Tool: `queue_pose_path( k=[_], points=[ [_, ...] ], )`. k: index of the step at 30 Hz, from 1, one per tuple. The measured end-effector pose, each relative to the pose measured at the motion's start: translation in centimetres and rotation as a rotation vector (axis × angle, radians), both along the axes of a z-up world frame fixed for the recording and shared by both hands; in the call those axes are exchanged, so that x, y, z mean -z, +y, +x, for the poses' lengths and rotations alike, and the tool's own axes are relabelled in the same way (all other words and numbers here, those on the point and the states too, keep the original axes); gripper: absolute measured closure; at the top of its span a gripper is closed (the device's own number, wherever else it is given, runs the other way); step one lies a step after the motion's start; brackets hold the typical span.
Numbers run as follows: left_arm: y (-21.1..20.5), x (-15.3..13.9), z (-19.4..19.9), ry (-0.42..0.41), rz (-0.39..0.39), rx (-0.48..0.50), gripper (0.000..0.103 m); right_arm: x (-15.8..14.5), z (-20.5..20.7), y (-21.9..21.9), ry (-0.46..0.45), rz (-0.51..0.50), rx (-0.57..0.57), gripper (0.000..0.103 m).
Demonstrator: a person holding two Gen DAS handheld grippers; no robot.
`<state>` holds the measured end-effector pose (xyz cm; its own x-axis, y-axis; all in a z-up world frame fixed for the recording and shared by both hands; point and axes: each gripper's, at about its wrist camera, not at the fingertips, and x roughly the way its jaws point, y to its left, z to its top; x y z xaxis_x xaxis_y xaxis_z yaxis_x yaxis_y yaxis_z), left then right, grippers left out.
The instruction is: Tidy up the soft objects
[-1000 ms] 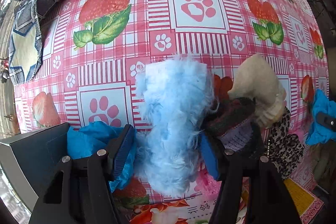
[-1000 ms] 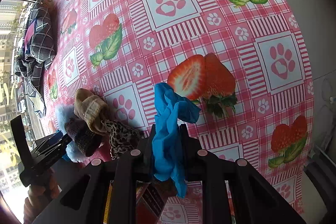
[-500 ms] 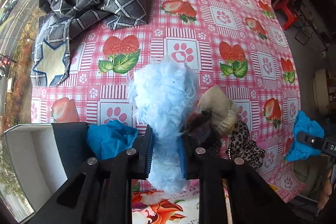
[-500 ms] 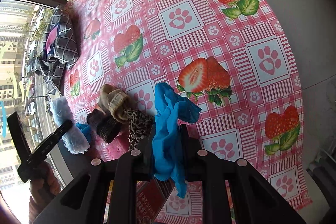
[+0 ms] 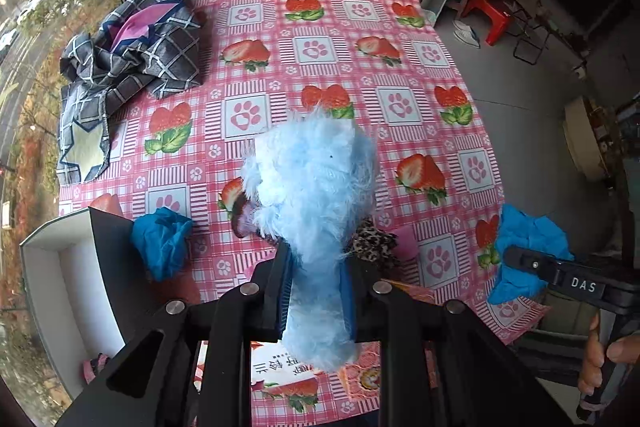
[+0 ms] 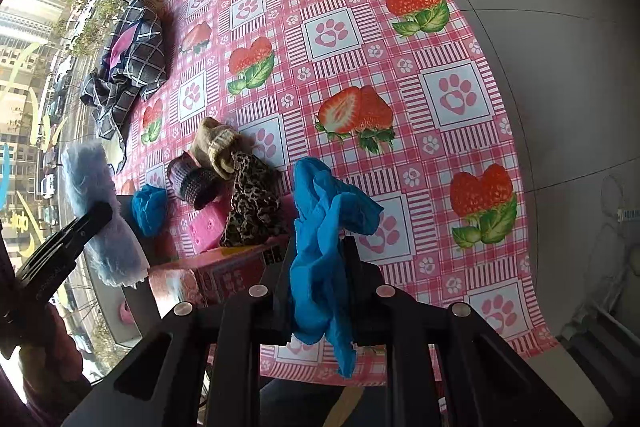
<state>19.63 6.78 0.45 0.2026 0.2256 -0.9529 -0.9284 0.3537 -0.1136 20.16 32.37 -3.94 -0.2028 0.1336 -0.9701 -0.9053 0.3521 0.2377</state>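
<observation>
Left gripper (image 5: 316, 301) clamped on fluffy light-blue sock (image 5: 316, 195), held up over strawberry tablecloth (image 5: 312, 27). Right gripper (image 6: 318, 291) clamped on blue cloth (image 6: 320, 227), above same tablecloth's near edge. Only from right wrist: tan sock (image 6: 216, 145), dark knit sock (image 6: 192, 183), leopard-print cloth (image 6: 254, 201) bunched on tablecloth. Only from left wrist: plaid fabric's (image 5: 132, 55) full spread, far corner of tablecloth.

fluffy pale-blue plush sock (image 5: 316, 195), thin crinkled blue cloth (image 6: 324, 227), and a smooth, probably plastic, tablecloth (image 5: 360, 75).
</observation>
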Motion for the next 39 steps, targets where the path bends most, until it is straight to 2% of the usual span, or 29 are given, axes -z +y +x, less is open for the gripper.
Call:
queue_pose_path(
  k=[5, 11, 15, 20, 30, 39],
  points=[
    [-2.8, -1.9, 2.1, -0.003, 0.039, 0.049, 0.080, -0.8, 0.1, -1.7, -0.015, 0.014, -0.030, 0.083],
    [-5.6, -3.9, 5.8, -0.006, 0.097, 0.159, 0.080, -1.7, 1.3, -3.1, 0.008, 0.025, -0.025, 0.083],
    [-7.2, -4.3, 8.4, -0.009, 0.097, 0.241, 0.080, -2.4, 2.0, -3.7, 0.005, 0.041, -0.036, 0.083],
    [-9.1, -4.4, 10.7, 0.000, 0.085, 0.297, 0.080, -2.4, 3.1, -4.8, 0.015, 0.038, -0.047, 0.083],
    [-12.1, -4.4, 11.1, 0.007, 0.059, 0.196, 0.080, -2.6, 3.8, -6.8, 0.033, 0.040, -0.128, 0.083],
    [-15.5, -4.9, 9.2, 0.021, 0.064, 0.089, 0.080, -2.7, 2.3, -8.9, 0.052, 0.037, -0.235, 0.083]
  ],
)
